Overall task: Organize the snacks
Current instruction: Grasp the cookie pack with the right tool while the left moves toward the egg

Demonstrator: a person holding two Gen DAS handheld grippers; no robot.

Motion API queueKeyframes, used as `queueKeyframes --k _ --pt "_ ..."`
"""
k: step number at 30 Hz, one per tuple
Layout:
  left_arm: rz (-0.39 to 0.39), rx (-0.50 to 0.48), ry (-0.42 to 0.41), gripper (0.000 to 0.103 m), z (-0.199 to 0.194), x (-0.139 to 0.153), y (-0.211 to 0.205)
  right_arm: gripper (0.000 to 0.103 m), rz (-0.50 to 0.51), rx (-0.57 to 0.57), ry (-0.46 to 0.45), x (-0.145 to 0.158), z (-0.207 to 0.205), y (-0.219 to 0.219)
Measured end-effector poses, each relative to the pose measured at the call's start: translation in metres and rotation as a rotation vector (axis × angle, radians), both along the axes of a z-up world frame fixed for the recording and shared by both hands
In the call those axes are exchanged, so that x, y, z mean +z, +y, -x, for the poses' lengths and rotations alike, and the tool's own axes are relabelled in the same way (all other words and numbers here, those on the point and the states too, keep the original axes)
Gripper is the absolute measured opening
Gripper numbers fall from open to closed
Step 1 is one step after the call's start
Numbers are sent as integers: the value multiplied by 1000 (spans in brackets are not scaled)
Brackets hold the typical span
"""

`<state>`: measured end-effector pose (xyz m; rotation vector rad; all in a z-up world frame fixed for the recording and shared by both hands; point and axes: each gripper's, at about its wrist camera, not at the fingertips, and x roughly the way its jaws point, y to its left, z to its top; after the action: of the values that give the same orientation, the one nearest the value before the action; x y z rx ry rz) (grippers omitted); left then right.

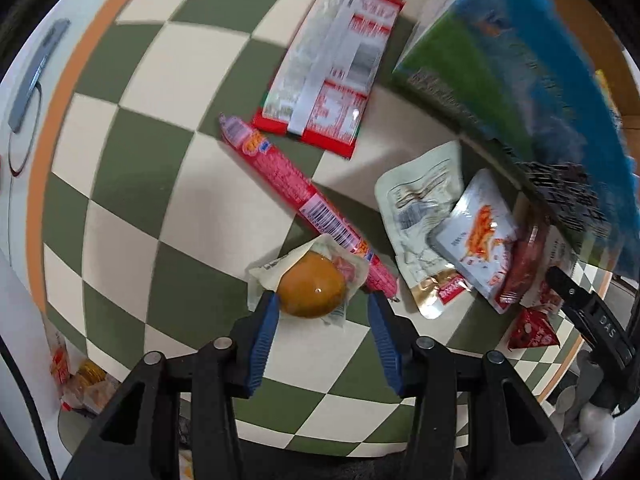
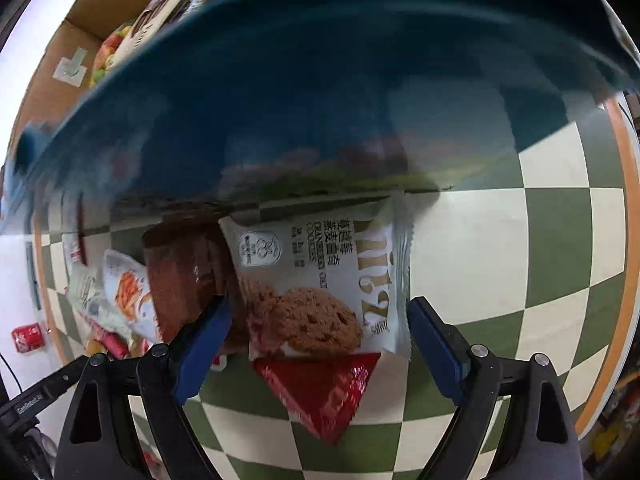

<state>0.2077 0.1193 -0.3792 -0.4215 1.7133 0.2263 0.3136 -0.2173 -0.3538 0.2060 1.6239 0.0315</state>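
Observation:
In the left wrist view my left gripper [image 1: 323,300] points down at a round orange-brown bun in a clear wrapper [image 1: 312,294]. The bun lies between the blue pads [image 1: 266,320]; the right-hand pad stands clear of it. A long red sausage stick [image 1: 288,184] runs under the wrapper's far corner. In the right wrist view my right gripper [image 2: 318,308] is open wide around a white cranberry oat cookie packet [image 2: 320,276], which lies on a red triangular packet [image 2: 320,388] and beside a brown packet [image 2: 180,276].
A big blurred blue-and-green box [image 1: 520,80] looms over the pile. A red-and-white packet [image 1: 328,68], a white pouch [image 1: 420,216] and an orange-printed packet [image 1: 476,236] lie on the checked cloth [image 1: 140,200]. A cardboard box [image 2: 76,28] holds snacks.

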Motion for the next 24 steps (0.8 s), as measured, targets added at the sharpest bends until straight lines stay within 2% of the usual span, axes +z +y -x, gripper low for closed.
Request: queueKeyframes --k 8,15,18,24 --pt "-7 -19 38 55 -3 -14 8 91 34 3 5 -10 -8 1" --pt "-39 -50 44 55 -9 -17 5 89 38 -3 12 -14 -15 1" --pt "-60 -65 39 55 -3 -12 2 80 27 9 14 -11 -13 3" --pt "-41 -56 -5 55 15 10 7 79 3 38 99 -15 18 -4"
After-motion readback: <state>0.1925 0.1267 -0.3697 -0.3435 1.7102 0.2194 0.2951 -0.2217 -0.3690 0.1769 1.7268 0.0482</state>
